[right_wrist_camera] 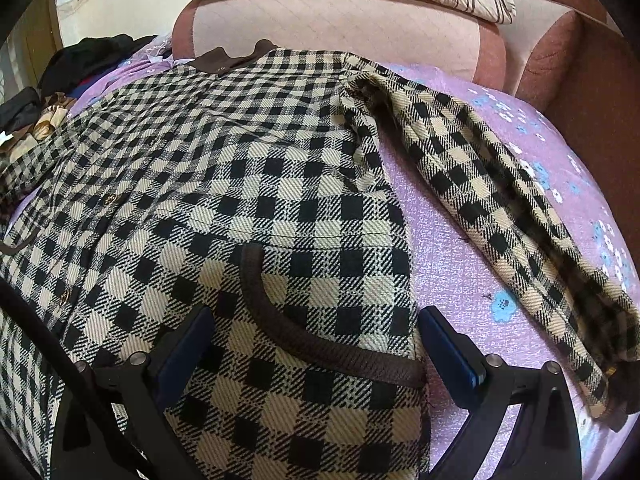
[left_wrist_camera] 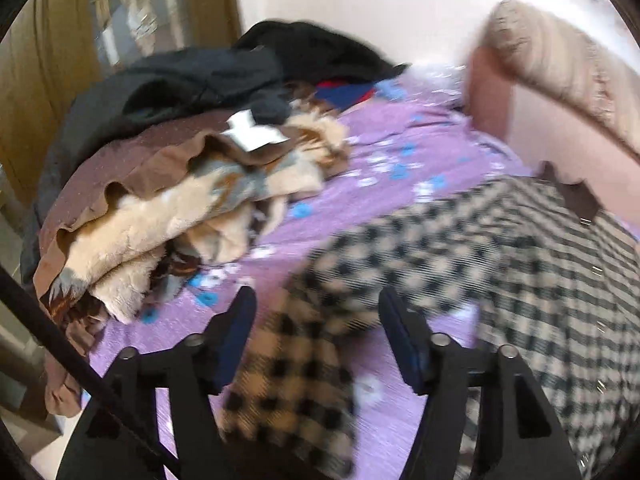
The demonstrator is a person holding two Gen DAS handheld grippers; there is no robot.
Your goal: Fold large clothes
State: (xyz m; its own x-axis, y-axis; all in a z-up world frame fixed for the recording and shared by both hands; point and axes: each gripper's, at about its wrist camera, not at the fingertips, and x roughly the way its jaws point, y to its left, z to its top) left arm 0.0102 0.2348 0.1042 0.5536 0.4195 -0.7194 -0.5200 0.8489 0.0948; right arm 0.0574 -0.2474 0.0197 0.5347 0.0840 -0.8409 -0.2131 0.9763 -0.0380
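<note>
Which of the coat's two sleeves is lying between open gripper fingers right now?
The sleeve in the left wrist view, lying between the open left gripper. The other sleeve lies spread on the purple sheet, off to the side of the right gripper.

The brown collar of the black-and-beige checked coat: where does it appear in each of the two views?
Left wrist view: the brown collar is at the right, at the far end of the black-and-beige checked coat, beside the pink headboard.
Right wrist view: the collar is at upper centre-left, at the coat's top edge.
Shared landmark: the purple flowered bedsheet under the coat.
</note>
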